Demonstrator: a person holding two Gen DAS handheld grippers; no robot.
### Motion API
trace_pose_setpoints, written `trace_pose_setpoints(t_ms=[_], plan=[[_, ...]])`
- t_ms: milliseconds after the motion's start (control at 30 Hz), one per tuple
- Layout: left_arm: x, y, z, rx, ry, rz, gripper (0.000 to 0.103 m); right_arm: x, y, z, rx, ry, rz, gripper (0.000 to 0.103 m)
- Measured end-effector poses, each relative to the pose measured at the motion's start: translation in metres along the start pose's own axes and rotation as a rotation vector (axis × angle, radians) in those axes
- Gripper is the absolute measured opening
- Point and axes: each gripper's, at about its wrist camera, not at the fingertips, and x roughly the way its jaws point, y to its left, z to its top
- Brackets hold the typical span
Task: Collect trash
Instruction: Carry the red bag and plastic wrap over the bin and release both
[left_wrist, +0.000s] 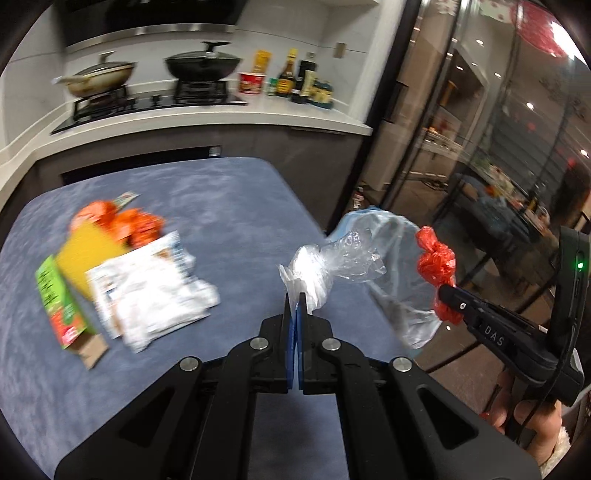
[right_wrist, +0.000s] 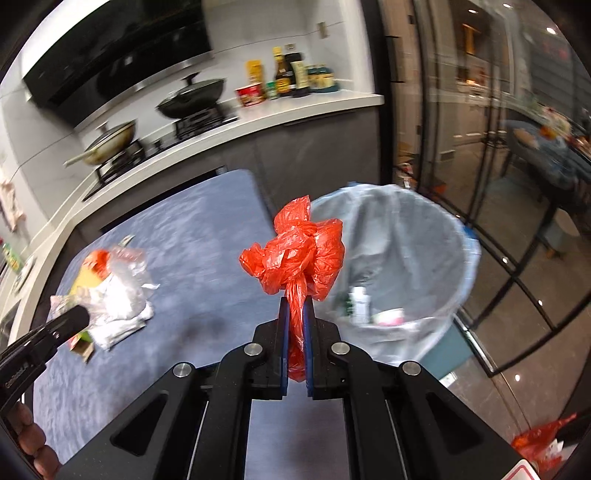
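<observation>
My left gripper (left_wrist: 294, 300) is shut on a crumpled clear plastic bag (left_wrist: 332, 258), held above the right part of the blue table (left_wrist: 207, 206). My right gripper (right_wrist: 295, 306) is shut on a knotted red plastic bag (right_wrist: 295, 251); it also shows in the left wrist view (left_wrist: 436, 266). The red bag hangs just left of the lined trash bin (right_wrist: 454, 240), which holds some trash (right_wrist: 360, 302). More trash lies on the table's left: a white wrapper (left_wrist: 155, 291), a green carton (left_wrist: 61, 302), a yellow piece (left_wrist: 86, 251) and orange-red packaging (left_wrist: 125, 223).
A kitchen counter (left_wrist: 221, 114) runs behind the table with a stove, two lidded pans (left_wrist: 201, 66) and several bottles (left_wrist: 299, 79). Glass doors (right_wrist: 498, 166) stand to the right of the bin. A red item (right_wrist: 539, 443) lies on the floor at lower right.
</observation>
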Motion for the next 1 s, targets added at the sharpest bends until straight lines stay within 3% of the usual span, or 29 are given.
trace_pose_setpoints(t_ms=[200, 400, 567, 867, 967, 1000], plan=[[0.051, -0.068, 0.029, 0.082, 0.006, -0.072, 0.0, 0.006, -0.047, 0.013, 0.058, -0.016, -0.053, 0.006], [0.11, -0.11, 0.045, 0.111, 0.046, -0.115, 0.0, 0.032, -0.081, 0.024, 0.12, 0.013, -0.056, 0.006], [0.149, -0.124, 0.051, 0.11, 0.083, -0.124, 0.0, 0.057, -0.096, 0.033, 0.117, 0.036, -0.08, 0.006], [0.184, -0.13, 0.054, 0.108, 0.129, -0.1, 0.0, 0.089, -0.105, 0.035, 0.111, 0.075, -0.081, 0.008], [0.19, -0.126, 0.053, 0.105, 0.135, -0.092, 0.001, 0.095, -0.104, 0.037, 0.111, 0.075, -0.083, 0.012], [0.191, -0.125, 0.052, 0.102, 0.138, -0.089, 0.002, 0.096, -0.104, 0.037, 0.114, 0.074, -0.082, 0.02]])
